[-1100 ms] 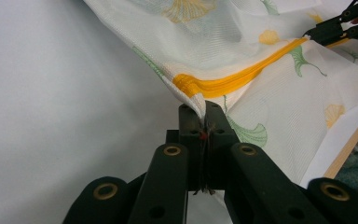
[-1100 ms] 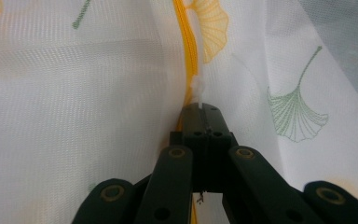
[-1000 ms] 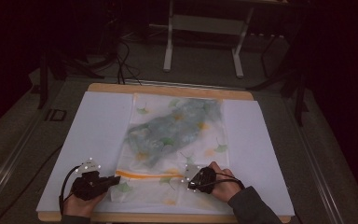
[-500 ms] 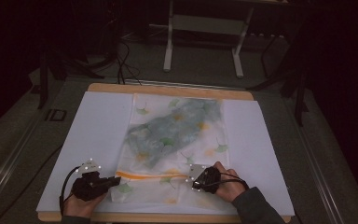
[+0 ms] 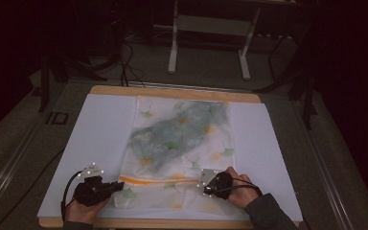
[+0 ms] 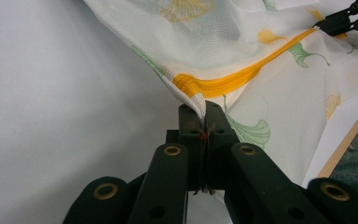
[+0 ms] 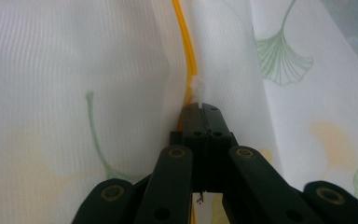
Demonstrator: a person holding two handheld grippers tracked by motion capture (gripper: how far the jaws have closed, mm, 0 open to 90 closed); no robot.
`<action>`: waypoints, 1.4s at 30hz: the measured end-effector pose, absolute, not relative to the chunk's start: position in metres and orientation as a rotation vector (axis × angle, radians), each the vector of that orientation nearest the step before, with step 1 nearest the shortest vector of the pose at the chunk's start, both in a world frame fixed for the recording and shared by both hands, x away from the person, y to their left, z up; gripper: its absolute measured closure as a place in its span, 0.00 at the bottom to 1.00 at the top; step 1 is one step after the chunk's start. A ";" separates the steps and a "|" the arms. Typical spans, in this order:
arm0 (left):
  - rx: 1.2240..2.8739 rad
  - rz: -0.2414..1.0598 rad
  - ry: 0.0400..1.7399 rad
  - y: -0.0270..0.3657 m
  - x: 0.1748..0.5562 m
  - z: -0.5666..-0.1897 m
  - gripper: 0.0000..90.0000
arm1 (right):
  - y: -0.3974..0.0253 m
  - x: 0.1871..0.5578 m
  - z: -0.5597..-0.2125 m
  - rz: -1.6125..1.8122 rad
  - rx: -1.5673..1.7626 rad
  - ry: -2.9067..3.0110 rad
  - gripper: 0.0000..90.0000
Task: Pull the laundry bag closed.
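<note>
A white mesh bag [image 5: 182, 139] printed with ginkgo leaves lies flat mid-table, with a grey-green garment [image 5: 182, 129] inside it. Its orange zipper [image 5: 158, 181] runs across the near end. My left gripper [image 5: 119, 186] is shut on the bag's cloth at the zipper's left end [image 6: 223, 81], jaws [image 6: 204, 109] pressed together on the fabric. My right gripper [image 5: 200, 181] is shut at the zipper's right part. In the right gripper view, its jaws [image 7: 204, 109] pinch a small white tab [image 7: 196, 88] on the orange zipper [image 7: 186, 42]. The right gripper [image 6: 340, 21] also shows far off in the left gripper view.
A white sheet [image 5: 100, 139] covers a wooden board [image 5: 172, 92] that carries the bag. Grey floor surrounds the table. A white metal stand [image 5: 208, 24] and dark cables [image 5: 124, 57] lie beyond the far edge. A hand [image 5: 88, 208] holds each gripper near the front edge.
My right gripper has slid a little to the right along the orange zipper. The left gripper has stayed in place on the bag.
</note>
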State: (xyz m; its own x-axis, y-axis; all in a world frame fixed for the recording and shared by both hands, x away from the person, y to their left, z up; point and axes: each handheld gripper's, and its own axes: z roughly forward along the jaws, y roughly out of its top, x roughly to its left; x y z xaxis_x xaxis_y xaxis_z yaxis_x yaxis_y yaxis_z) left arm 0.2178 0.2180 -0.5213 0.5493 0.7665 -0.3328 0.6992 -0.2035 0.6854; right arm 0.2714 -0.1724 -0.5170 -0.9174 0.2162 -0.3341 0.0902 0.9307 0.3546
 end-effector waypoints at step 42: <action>1.967 0.067 1.183 0.216 0.218 -0.525 0.98 | -0.257 0.262 -0.509 0.363 0.374 2.656 1.00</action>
